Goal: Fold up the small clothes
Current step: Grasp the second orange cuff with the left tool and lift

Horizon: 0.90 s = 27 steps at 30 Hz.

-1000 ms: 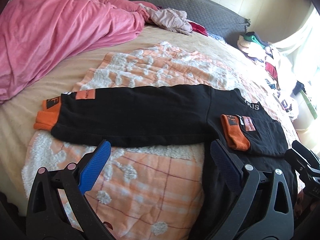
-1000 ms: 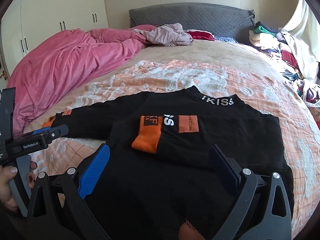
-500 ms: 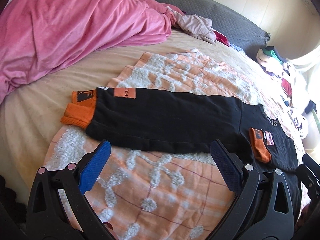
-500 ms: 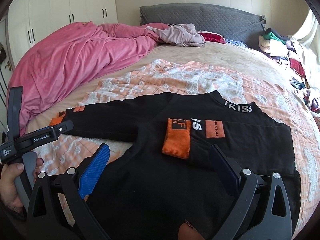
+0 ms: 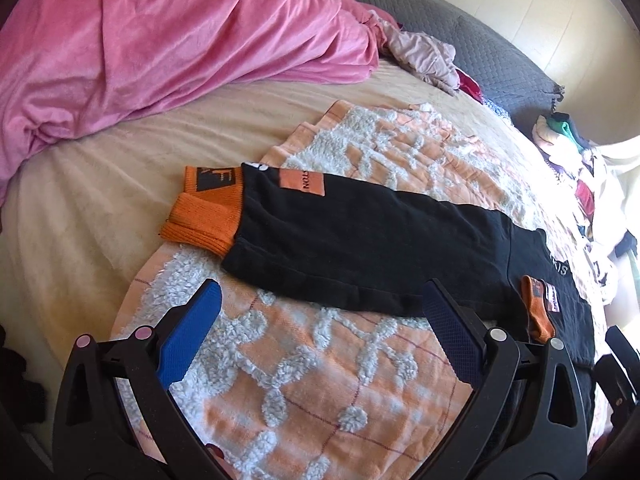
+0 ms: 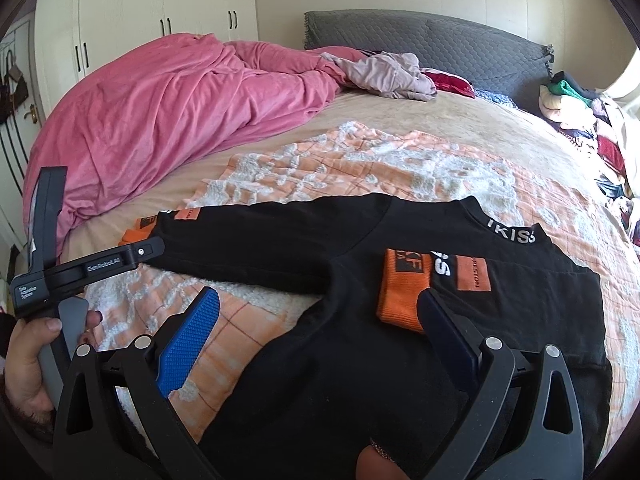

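Left gripper [image 5: 320, 338]: jaws spread wide, holding nothing; poised low over the orange-and-white blanket [image 5: 304, 380], just short of the sleeve's near edge. Over the last second it has travelled leftward along the outstretched left sleeve [image 5: 360, 240], so the orange cuff [image 5: 208, 216] now sits near the middle of its view rather than at the far left edge.

Right gripper [image 6: 318, 322]: jaws likewise wide apart, empty; hovering over the body of the black sweatshirt [image 6: 360, 380], with little change of place in that second.

Black sweatshirt: lying flat on the blanket on the bed [image 6: 400, 120], collar lettering away from the person. One sleeve already folded across the chest, its orange cuff [image 6: 404, 288] resting on the black body. The other sleeve extended straight out to the side, cuff lying partly off the blanket onto the sheet.

Reading of the change: the left gripper's shift toward the cuff suggests the outstretched sleeve is the next item to be taken and folded inward. Roughly one fold done; the second sleeve and the body folds remain.

Surroundings: pink duvet [image 6: 160, 108] heaped beyond; clothes pile [image 6: 576, 108] at far right.
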Available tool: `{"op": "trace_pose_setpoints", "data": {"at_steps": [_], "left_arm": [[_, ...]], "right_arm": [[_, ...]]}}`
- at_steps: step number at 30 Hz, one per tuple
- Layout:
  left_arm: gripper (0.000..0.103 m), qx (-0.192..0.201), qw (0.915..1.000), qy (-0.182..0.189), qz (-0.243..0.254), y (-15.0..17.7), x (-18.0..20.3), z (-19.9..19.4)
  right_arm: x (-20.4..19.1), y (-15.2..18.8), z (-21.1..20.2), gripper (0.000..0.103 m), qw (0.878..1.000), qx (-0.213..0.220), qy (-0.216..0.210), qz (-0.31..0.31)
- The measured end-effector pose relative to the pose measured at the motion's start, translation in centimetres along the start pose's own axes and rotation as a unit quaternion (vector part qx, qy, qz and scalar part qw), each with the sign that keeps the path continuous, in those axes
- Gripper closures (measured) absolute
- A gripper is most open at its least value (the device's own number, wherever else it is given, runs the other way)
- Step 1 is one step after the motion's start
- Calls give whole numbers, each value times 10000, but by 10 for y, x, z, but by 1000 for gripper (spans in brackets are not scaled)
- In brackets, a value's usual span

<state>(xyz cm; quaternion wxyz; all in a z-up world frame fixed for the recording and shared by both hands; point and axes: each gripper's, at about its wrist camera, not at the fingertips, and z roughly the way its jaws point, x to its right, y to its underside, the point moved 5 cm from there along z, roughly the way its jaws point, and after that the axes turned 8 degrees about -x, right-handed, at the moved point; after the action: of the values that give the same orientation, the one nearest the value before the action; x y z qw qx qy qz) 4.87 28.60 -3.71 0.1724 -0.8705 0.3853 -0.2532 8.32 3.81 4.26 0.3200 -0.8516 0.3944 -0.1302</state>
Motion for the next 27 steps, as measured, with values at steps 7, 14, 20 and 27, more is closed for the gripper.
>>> {"op": "trace_pose_setpoints", "data": {"at_steps": [7, 14, 20, 27], "left_arm": [[13, -162, 9974, 327, -629, -8, -21, 19], [35, -162, 9913, 301, -1271, -23, -33, 35], [63, 48, 9821, 197, -1870, -36, -47, 48], [93, 402, 9780, 571, -1963, -36, -50, 39]], "right_arm": [[-14, -4, 11, 5, 9999, -44, -70, -82], [-12, -1, 26, 5, 9998, -132, -113, 25], [-3, 1, 35, 5, 9997, -180, -59, 150], [17, 8, 40, 5, 9992, -196, 66, 341]]}}
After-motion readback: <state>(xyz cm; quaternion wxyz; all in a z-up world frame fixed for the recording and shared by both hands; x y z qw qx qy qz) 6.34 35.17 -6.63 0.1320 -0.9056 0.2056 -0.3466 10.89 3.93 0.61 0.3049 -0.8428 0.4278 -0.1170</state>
